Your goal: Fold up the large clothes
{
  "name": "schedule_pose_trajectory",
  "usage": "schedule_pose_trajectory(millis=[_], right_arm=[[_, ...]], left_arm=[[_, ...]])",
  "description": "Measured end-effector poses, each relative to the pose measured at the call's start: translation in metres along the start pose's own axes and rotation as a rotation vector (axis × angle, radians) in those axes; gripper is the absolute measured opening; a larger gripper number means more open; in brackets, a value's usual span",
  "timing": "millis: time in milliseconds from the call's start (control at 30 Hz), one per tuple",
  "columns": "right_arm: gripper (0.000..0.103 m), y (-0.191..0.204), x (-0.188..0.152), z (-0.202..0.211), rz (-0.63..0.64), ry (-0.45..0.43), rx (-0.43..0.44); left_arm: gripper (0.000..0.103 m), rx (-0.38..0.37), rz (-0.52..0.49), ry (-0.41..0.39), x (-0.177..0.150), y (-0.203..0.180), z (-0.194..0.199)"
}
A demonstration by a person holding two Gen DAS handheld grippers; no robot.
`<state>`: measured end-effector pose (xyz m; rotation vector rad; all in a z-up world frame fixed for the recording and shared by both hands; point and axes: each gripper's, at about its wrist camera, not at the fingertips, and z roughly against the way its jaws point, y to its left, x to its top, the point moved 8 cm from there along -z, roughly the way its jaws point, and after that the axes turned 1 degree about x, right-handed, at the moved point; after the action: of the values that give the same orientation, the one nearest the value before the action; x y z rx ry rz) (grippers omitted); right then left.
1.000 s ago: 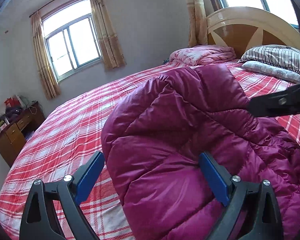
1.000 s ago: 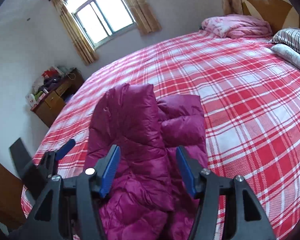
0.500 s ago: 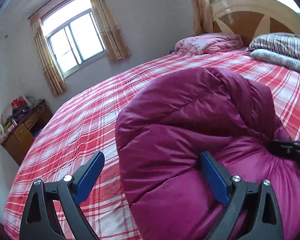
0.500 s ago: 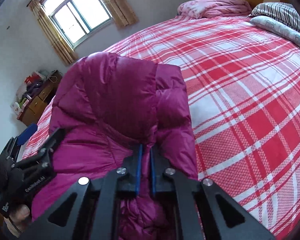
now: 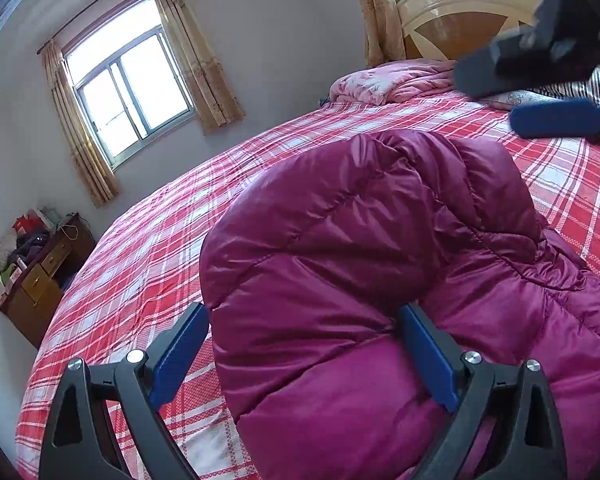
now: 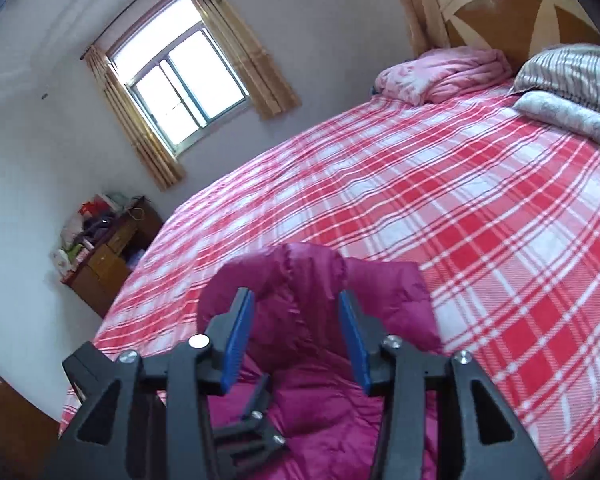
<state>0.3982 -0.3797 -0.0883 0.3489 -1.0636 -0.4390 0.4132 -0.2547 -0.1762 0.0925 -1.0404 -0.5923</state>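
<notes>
Magenta quilted jacket [image 5: 380,280] lies folded on the plaid bed [image 5: 160,248]. Our left gripper [image 5: 304,352] points down, jaws wide, the jacket's edge between its pads, unpinched. Our right gripper [image 6: 296,328] hangs above the jacket, jaws just opened, holding nothing. Only the right view shows the bare bed beyond and the pillows [image 6: 572,92].

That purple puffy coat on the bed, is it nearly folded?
Partly. The purple coat already lies doubled into a thick bundle on the plaid bed. The right gripper, jaws just opening, holds nothing; the left gripper straddles the bundle's edge, open. Further folding or neatening may remain.
</notes>
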Motion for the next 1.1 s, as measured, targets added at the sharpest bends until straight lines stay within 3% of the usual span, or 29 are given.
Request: schedule_pose_trajectory(millis=[167, 267, 433, 600, 1100], right_arm=[[0.04, -0.044, -0.031, -0.043, -0.014, 0.082, -0.084], [0.04, -0.064, -0.038, -0.047, -0.009, 0.079, -0.114], [0.04, -0.075, -0.042, -0.054, -0.013, 0.08, -0.122], [0.04, -0.078, -0.049, -0.059, -0.014, 0.093, -0.136], [0.041, -0.084, -0.056, -0.069, -0.01, 0.127, -0.167]], left_arm=[[0.096, 0.092, 0.148, 0.035, 0.006, 0.039, -0.011], [0.096, 0.051, 0.232, 0.095, 0.001, 0.042, -0.033], [0.1, 0.097, 0.207, 0.089, -0.01, 0.028, -0.045], [0.102, 0.056, 0.264, 0.12, -0.018, 0.028, -0.056], [0.102, 0.014, 0.279, 0.159, -0.025, 0.025, -0.064]])
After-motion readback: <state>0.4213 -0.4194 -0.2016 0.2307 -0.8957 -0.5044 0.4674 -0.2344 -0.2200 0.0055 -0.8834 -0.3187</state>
